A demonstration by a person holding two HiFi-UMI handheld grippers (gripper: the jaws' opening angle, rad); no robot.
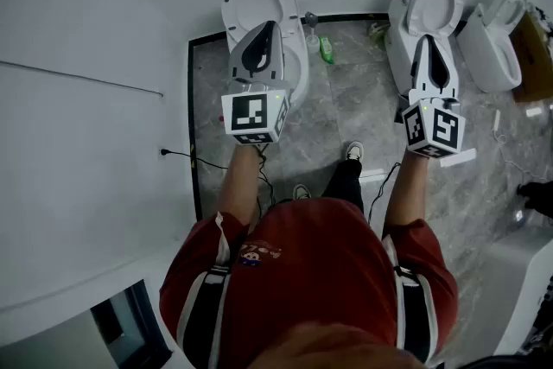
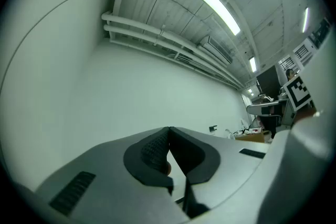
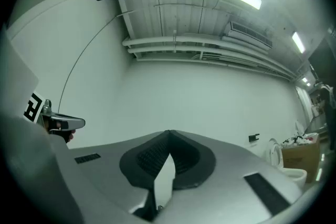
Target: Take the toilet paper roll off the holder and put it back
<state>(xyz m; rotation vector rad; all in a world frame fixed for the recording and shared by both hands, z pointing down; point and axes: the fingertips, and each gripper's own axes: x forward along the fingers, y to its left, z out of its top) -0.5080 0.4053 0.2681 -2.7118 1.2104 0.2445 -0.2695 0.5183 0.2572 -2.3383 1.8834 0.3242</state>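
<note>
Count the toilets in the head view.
3: left toilet by the white wall, middle toilet right of it, right toilet near the frame edge. Others may be off-frame.

Toilet at 12 o'clock [image 1: 259, 0] and toilet at 1 o'clock [image 1: 436, 9]: glossy white ceramic, smooth. Floor [image 1: 346, 108]: grey marbled stone tile, slight sheen. Shirt [image 1: 320, 255] at 6 o'clock: red cloth, matt. Wall [image 1: 86, 13]: smooth matt white. Left tongs [image 2: 169, 129] and right tongs [image 3: 168, 134]: matt grey plastic shells, black rough-textured pads [image 3: 152, 157]. Cardboard box [image 3: 299, 157]: matt brown.
</note>
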